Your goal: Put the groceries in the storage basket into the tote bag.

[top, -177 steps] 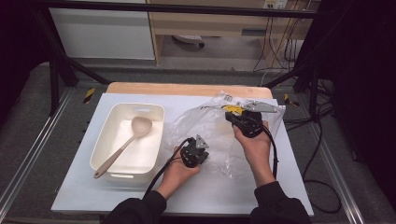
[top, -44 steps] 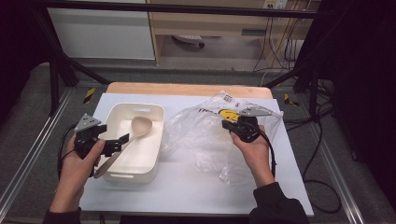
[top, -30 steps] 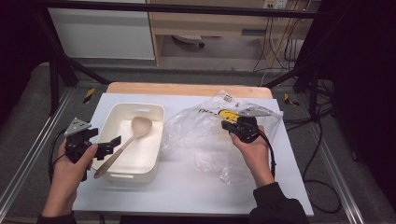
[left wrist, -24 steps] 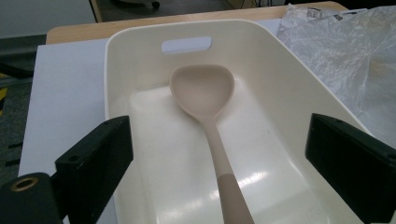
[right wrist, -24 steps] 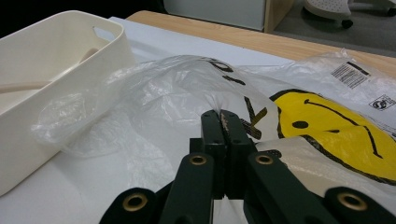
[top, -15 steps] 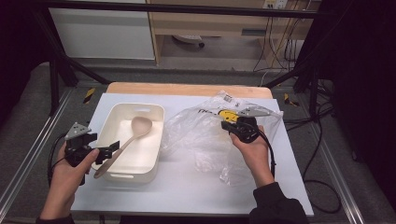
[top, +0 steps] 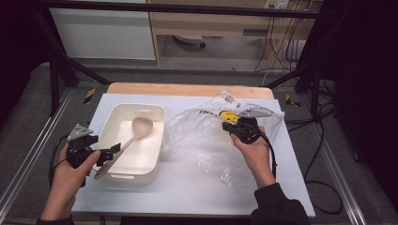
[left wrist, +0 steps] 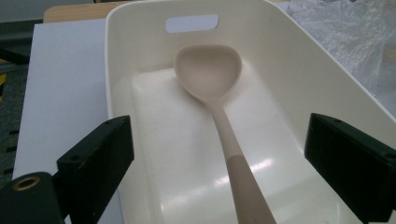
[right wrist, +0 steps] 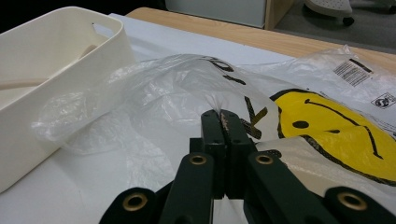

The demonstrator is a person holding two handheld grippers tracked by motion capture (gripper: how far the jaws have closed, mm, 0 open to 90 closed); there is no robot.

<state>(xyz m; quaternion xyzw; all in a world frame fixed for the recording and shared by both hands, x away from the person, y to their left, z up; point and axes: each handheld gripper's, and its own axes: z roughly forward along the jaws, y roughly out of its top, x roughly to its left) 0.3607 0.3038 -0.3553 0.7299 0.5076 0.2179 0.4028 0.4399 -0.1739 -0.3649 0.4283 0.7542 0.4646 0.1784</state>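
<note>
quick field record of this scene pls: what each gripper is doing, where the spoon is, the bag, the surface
left gripper: open, jaws either side of the spoon handle, not pressing on it
right gripper: shut on the plastic bag, pinching a fold of its edge
spoon: beige, bowl lying in the tub, handle reaching toward the left gripper
tub: cream, rectangular, on the left part of the board
plastic bag: clear, crumpled, yellow smiley print, lying right of the tub
board: white sheet over a wooden table

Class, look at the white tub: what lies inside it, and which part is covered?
A spoon lies in the tub, bowl toward the handle slot, handle slanting out over the near rim. Its handle end is cut off between the open left tongs.
</note>
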